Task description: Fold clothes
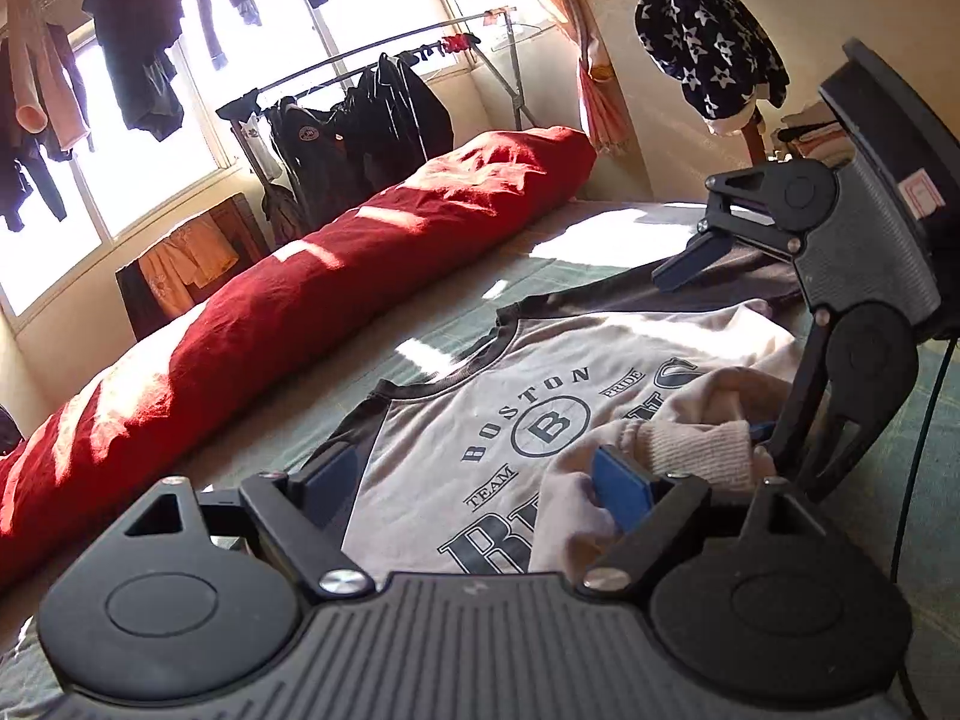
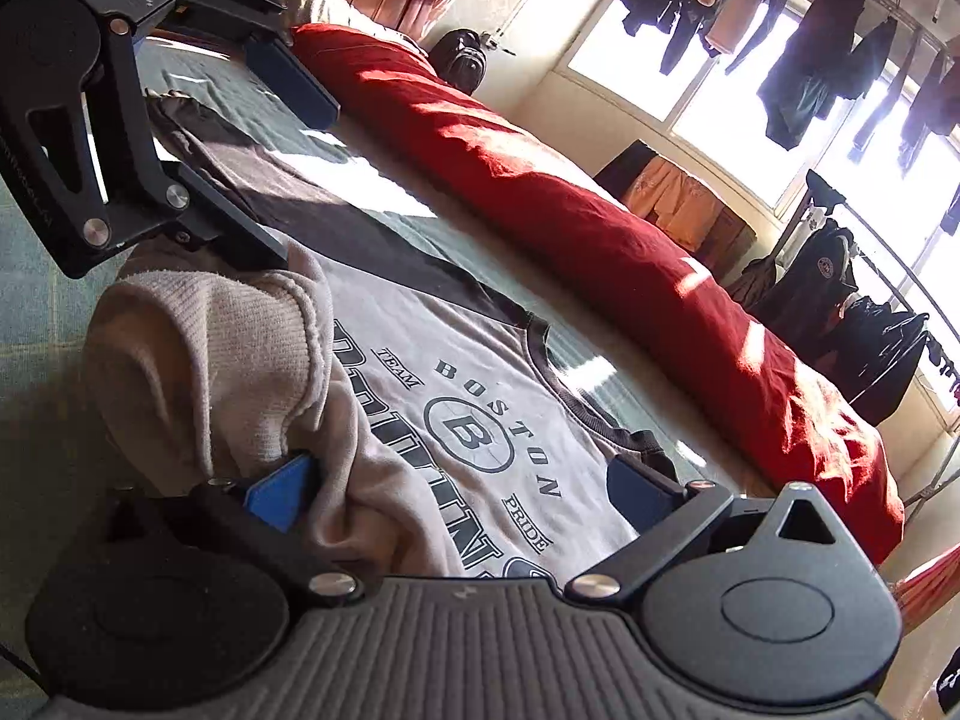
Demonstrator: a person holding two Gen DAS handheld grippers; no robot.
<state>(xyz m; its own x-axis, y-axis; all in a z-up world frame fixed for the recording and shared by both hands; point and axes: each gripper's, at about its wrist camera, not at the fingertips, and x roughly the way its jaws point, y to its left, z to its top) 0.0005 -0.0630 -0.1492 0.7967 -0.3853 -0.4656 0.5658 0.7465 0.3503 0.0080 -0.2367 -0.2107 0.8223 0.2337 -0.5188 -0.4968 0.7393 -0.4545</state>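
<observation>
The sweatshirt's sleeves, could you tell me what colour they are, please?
The sleeves are dark brown-black against the grey sweatshirt body, clearest in the right wrist view.

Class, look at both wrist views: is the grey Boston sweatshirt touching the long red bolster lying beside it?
Apart. In the right wrist view, a strip of green bedcover lies between the sweatshirt and the red bolster.

Shirt [image 1: 540, 384] chest print, dark on grey: "BOSTON" arched over a ringed "B" [image 1: 549, 426]. "TEAM" sits one side of the ring, "PRIDE" the other. Below the ring, big block letters, only partly legible ("B…" then fabric covers the rest). Same print in right wrist view [image 2: 474, 420]. Dark jacket [image 1: 312, 138] on rack behind shirt has a round badge, too small to read.
</observation>
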